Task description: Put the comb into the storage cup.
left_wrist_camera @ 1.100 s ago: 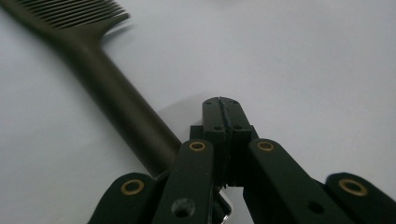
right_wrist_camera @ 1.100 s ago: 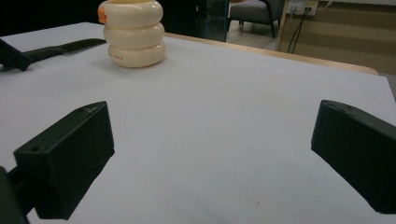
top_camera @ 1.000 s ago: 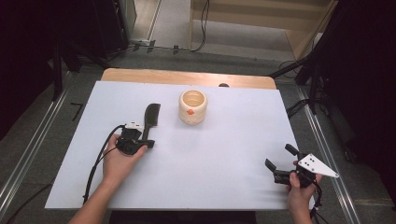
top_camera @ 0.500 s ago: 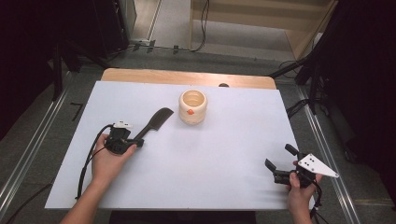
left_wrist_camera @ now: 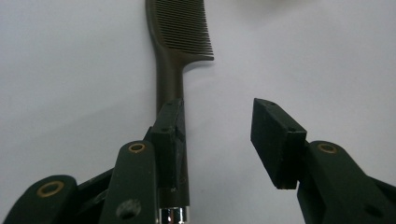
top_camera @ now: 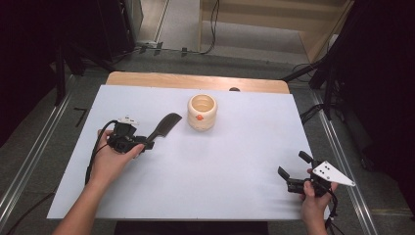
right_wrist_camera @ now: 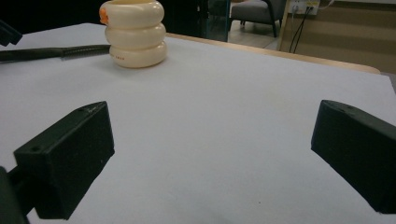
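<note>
Here the comb [left_wrist_camera: 175, 56] lies against the left tool's [left_wrist_camera: 219, 135] inner jaw.

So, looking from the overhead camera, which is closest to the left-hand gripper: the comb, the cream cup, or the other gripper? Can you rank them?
From the left gripper:
1. Dark comb: nearest, its handle at the jaws, teeth pointing toward the cup.
2. Cream ribbed cup: farther, toward the table's back middle.
3. Right gripper: farthest, at the near right corner.
</note>
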Tool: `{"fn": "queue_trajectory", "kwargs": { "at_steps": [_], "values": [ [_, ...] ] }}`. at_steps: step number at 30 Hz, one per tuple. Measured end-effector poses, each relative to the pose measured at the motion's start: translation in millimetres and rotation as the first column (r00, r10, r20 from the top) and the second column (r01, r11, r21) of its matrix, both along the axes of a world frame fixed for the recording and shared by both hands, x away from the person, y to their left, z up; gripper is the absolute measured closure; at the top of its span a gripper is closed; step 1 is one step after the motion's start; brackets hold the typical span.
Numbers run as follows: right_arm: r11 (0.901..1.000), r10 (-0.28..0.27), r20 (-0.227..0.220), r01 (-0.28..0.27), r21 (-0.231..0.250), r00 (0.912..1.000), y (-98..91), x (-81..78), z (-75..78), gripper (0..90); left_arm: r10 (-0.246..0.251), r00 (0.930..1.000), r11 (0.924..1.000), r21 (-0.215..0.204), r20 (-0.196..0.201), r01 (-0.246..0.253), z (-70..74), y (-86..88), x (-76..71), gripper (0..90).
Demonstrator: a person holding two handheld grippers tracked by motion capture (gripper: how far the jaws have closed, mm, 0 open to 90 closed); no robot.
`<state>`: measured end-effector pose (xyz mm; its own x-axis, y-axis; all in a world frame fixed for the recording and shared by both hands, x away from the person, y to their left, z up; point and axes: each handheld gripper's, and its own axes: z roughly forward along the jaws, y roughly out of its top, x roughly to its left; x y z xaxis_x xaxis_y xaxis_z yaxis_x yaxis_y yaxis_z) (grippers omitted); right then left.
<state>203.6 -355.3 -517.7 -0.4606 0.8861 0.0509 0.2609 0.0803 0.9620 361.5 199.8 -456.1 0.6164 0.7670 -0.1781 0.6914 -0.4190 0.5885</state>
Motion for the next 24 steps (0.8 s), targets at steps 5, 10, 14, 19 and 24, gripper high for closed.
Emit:
{"fn": "queue_trajectory", "kwargs": {
  "at_steps": [5, 10, 14, 19, 24],
  "values": [
    [1.0, 0.001, -0.001, -0.001, 0.0, 1.0, 0.1, 0.1, 0.0, 0.0, 0.042, 0.9989, 0.998, 0.048, -0.018, -0.041, 0.2, -1.2, 14.1, 54.7],
    [1.0, 0.001, 0.0, -0.001, 0.0, 1.0, 0.1, 0.1, -0.1, 0.0, 0.059, 0.9979, 0.991, 0.122, -0.026, -0.056, -5.8, -7.4, 23.2, 55.1],
    [1.0, 0.001, 0.0, -0.001, 0.0, 1.0, 0.0, 0.1, -0.1, 0.0, 0.044, 0.9983, 0.9849, 0.169, -0.038, -0.037, -11.2, -11.9, 28.5, 59.6],
    [1.0, 0.002, -0.001, -0.002, 0.0, 1.0, -0.2, 0.1, -0.2, 0.0, 0.031, 0.9978, 0.9766, 0.214, -0.058, -0.018, -17.3, -17.2, 29.1, 61.3],
    [1.0, 0.002, 0.0, -0.002, -0.001, 1.0, 0.2, 0.2, -0.2, 0.0, 0.043, 0.9977, 0.974, 0.224, -0.051, -0.031, -19.1, -18.5, 29.6, 61.3]
  ]
}}
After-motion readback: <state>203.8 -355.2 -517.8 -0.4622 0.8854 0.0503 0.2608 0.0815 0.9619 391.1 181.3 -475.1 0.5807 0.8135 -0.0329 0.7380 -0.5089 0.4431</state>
